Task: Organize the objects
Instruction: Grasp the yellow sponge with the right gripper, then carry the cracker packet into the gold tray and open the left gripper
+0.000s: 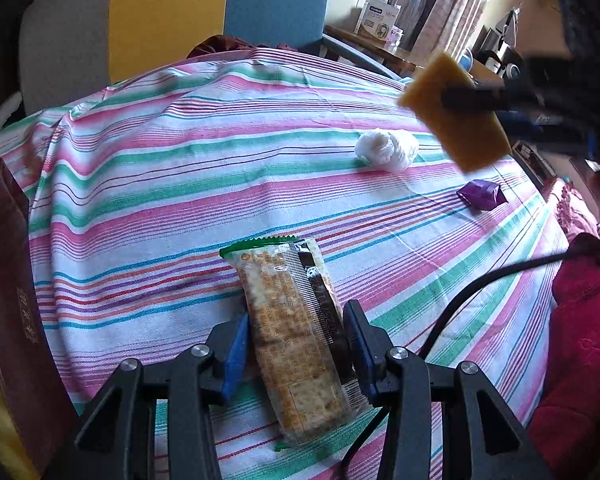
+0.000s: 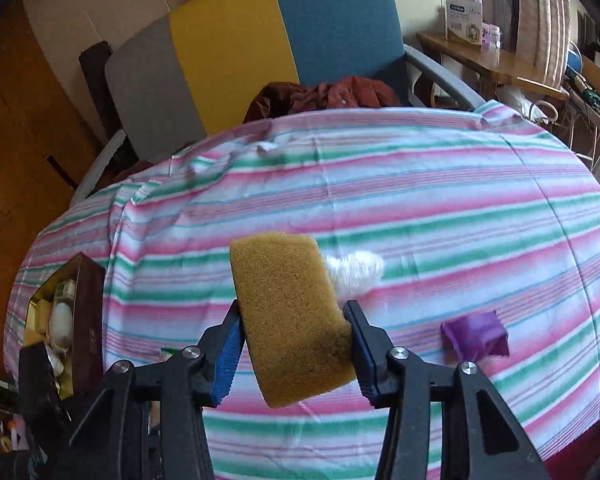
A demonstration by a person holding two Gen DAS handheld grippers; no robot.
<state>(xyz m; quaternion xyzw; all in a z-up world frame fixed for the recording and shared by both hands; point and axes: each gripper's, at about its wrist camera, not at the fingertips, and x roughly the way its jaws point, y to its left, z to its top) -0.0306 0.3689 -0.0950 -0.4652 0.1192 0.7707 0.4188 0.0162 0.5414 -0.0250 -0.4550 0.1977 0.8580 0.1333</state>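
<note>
While the left gripper (image 1: 296, 344) clamps a cracker packet (image 1: 292, 332) (on striped cloth (image 1: 180, 168)), the right gripper (image 2: 294, 340) squeezes a sponge (image 2: 288, 312) aloft.

The tabletop (image 2: 440, 208) has a striped cloth. On it lie a white wad (image 1: 386, 150), a purple wrapper (image 1: 482, 195), a cracker pack (image 1: 296, 340) and an open box (image 2: 86, 320).

sponge (image 2: 290, 320): porous, matt | cracker packet (image 1: 296, 332): glossy plastic | tablecloth (image 1: 220, 168): woven cloth

Home living room, striped tablecloth (image 2: 420, 208), colour-block armchair (image 2: 260, 40), curtained window (image 2: 540, 20), cluttered wooden side table (image 2: 500, 68)
</note>
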